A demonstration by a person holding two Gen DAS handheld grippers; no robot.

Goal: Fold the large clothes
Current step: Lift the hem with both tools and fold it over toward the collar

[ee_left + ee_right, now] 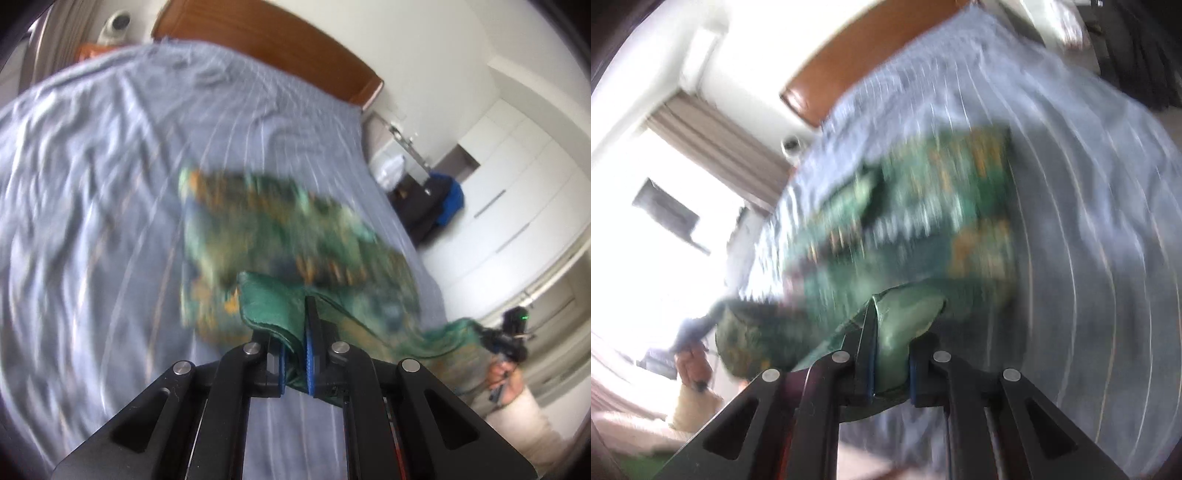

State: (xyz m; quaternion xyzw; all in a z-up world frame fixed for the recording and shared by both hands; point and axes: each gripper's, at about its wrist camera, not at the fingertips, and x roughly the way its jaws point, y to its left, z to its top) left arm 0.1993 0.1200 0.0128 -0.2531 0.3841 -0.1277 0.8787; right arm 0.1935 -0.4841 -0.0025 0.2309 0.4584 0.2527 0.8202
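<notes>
A green patterned garment (280, 236) with orange and pale marks lies blurred on the blue striped bed sheet (92, 177). My left gripper (299, 332) is shut on a green edge of the garment, which bunches between its blue pads. From there the cloth stretches right to the other gripper (506, 339), held in a hand. In the right wrist view the same garment (923, 206) spreads over the sheet (1089, 221). My right gripper (890, 354) is shut on a pale green fold of the garment. The left hand (692, 365) shows at the lower left holding the far corner.
A brown wooden headboard (280, 40) backs the bed. White wardrobe doors (517, 192) and a dark chair with blue cloth (439, 199) stand right of the bed. Curtains and a bright window (665, 221) lie on the other side.
</notes>
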